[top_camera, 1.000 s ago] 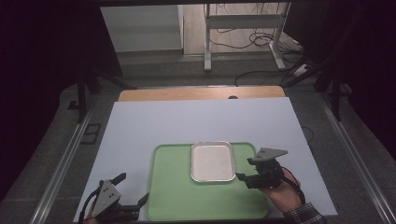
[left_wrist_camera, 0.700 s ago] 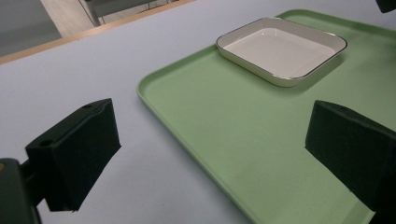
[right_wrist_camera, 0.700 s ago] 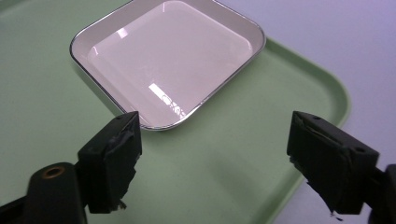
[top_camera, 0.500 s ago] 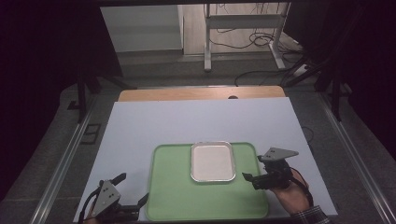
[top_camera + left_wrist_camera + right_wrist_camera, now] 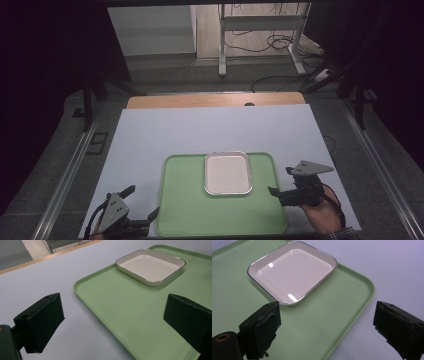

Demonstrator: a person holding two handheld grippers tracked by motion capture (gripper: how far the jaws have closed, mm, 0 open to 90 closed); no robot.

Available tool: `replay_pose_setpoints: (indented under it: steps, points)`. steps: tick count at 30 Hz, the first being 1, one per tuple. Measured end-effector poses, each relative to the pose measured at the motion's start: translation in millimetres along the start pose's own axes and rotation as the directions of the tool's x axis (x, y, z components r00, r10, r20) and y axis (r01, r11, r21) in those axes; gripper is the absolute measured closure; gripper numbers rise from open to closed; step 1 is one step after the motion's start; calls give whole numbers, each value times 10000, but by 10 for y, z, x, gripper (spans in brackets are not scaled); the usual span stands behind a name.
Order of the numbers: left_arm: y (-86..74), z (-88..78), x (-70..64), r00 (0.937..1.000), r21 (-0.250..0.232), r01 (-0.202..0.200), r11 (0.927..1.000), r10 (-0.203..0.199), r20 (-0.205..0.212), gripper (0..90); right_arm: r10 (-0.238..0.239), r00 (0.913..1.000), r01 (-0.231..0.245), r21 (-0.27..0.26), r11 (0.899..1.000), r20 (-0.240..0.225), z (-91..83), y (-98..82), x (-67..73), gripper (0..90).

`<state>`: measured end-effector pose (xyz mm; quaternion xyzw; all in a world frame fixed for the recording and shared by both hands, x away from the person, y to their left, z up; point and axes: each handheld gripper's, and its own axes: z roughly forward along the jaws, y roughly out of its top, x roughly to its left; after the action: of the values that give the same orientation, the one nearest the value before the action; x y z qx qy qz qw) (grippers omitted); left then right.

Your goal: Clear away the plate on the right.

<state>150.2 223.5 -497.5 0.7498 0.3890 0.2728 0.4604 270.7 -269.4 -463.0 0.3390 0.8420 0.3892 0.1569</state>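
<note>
A green tray (image 5: 220, 215) lies on the pale table near its front edge. On the tray's far half sits a white square dish (image 5: 228, 173) with a thin dark rim, empty. My right gripper (image 5: 280, 180) hovers at the tray's right edge, a short way right of the dish. It is open: its jaws have just been opening and nothing is between them. In the right gripper view the right gripper (image 5: 328, 312) straddles the tray (image 5: 324, 320) rim, the dish (image 5: 292, 271) ahead. My left gripper (image 5: 144, 201) is open at the tray's near left corner. In the left gripper view the left gripper (image 5: 115, 305) faces the dish (image 5: 150, 266).
The pale table sheet (image 5: 210, 130) extends behind and to the left of the tray, ending in a wooden strip (image 5: 215, 100) at the back. Beyond it stand a metal frame's legs (image 5: 222, 50) and cables on the floor. Dark rails run along both table sides.
My right gripper has drawn away from the dish's right side toward the tray's right edge, and its jaws have spread wider. The left gripper, tray and dish have stayed put.
</note>
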Motion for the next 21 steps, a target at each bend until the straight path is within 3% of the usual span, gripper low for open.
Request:
replay_pose_setpoints:
  steps: [12, 21]
  points:
    - [0, 2, -3, 10000, -11, 21, 10000, -21, -11, 27, 303, 9989, -290, -354, 9990, 362, -179, -160, -46, 0]
    - [0, 2, -3, 10000, -8, 23, 10000, -23, -23, 27, 543, 9973, -511, -618, 9968, 503, -284, -284, -75, 0]
